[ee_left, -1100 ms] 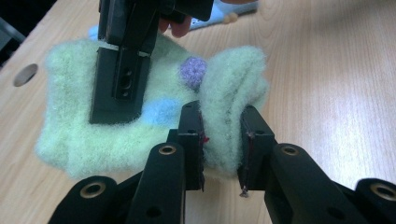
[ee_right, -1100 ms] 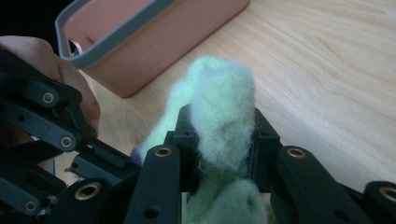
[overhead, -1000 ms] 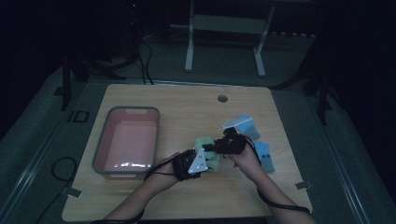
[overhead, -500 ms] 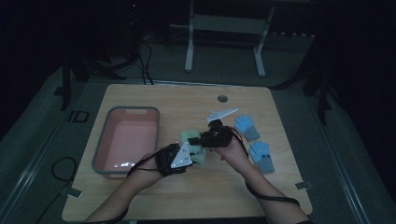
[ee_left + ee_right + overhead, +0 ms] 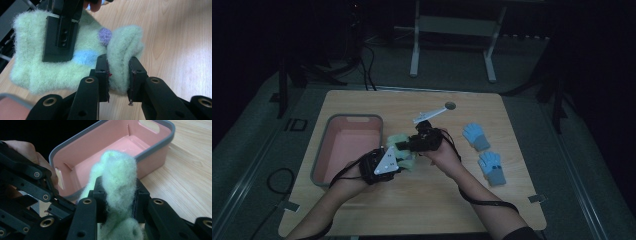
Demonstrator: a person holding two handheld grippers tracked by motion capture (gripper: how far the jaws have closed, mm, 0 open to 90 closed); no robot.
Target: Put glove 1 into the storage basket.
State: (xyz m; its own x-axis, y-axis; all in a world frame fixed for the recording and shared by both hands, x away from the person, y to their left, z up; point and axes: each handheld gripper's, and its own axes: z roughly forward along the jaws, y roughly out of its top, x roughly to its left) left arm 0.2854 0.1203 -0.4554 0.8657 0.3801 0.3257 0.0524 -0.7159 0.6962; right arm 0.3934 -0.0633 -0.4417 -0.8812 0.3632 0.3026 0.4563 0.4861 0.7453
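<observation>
We carry the fuzzy green glove [image 5: 399,147] toward the pink bin [image 5: 343,150], which lies at about nine o'clock from it. To do this well, we should move both hands together, so the fabric does not stretch or slip. The left gripper [image 5: 119,75] pinches one fold between its pads; the right gripper [image 5: 117,195] pinches another bunch. The glove hangs between them above the table [image 5: 512,200], just beside the bin.

Both forearms reach in; left tool [image 5: 404,159] and right tool [image 5: 399,144] clamped shut.
</observation>
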